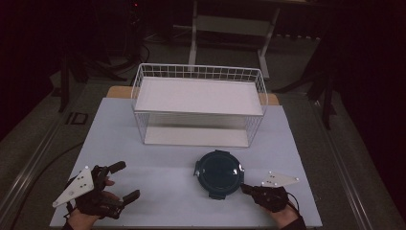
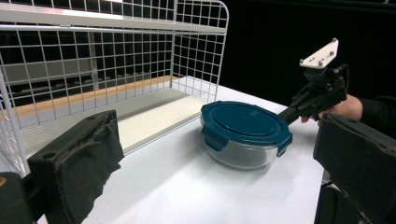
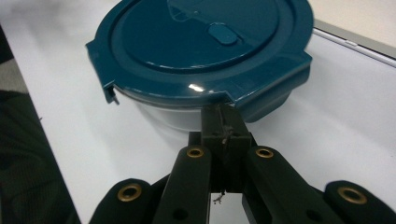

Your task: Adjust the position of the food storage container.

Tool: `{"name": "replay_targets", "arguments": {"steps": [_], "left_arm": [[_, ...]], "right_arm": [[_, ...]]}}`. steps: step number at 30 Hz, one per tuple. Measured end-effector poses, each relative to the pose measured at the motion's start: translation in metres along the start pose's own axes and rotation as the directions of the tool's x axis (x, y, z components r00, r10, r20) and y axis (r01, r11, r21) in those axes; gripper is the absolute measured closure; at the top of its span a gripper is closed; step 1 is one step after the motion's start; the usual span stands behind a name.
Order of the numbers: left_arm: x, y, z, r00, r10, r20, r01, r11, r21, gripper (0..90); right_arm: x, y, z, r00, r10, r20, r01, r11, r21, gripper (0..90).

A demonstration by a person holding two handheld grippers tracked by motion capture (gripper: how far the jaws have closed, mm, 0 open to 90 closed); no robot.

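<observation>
Right gripper (image 1: pixel 245 188) jaws pressed together, tips tucked under the lid's rim at the container's near-right edge; nothing visibly pinched between them as far as I can tell from the right gripper view. Left gripper (image 1: pixel 125 181) jaws spread wide, holding nothing, parked at the near-left of the table (image 1: pixel 158 182), well apart from the work. Round container (image 1: pixel 219 172), clear body with teal snap-on lid (image 3: pixel 205 42), sits right of centre, just in front of the wire rack (image 1: pixel 198 103). I read the body as glass: likely heavy for its size, rigid, smooth and slippery at the wall, breakable if dropped. The lid looks like stiff plastic with latch tabs (image 2: pixel 212 138) around the rim; at least one tab on the near side appears flipped out. I would take hold at a latch tab or the lid's lip, not the curved wall. Rack stands behind, both shelves bare.
</observation>
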State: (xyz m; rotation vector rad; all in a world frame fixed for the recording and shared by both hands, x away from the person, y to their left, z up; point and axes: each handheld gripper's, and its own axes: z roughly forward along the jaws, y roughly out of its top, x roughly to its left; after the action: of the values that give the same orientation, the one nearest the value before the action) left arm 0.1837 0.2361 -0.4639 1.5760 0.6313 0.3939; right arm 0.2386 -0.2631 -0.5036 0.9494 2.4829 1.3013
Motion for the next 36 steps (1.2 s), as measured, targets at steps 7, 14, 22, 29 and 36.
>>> {"name": "replay_targets", "arguments": {"steps": [7,14,22,29,36], "left_arm": [[0.0,0.0,0.001,1.0,-0.001,0.001,0.001,1.0,0.002,1.3],[0.0,0.0,0.0,1.0,0.001,0.0,-0.001,1.0,0.006,1.3],[0.0,-0.001,0.001,1.0,-0.001,0.002,0.001,0.9999,0.012,1.3],[0.0,-0.001,0.001,1.0,-0.001,0.001,0.001,0.9999,0.015,1.3],[0.0,-0.002,0.002,1.0,-0.002,0.009,0.002,0.9998,0.021,1.2]], "right_arm": [[-0.01,0.003,0.003,0.9999,0.015,0.007,-0.015,1.0,-0.009,90.0],[-0.013,0.003,0.001,0.9997,0.021,0.012,-0.021,1.0,-0.015,90.0],[-0.029,0.008,-0.005,0.9965,0.065,0.051,-0.063,0.997,-0.046,90.0],[-0.034,0.013,0.007,0.9974,0.055,0.048,-0.054,0.998,-0.024,90.0],[-0.033,0.014,0.01,0.9971,0.052,0.054,-0.052,0.999,-0.016,90.0]]}}
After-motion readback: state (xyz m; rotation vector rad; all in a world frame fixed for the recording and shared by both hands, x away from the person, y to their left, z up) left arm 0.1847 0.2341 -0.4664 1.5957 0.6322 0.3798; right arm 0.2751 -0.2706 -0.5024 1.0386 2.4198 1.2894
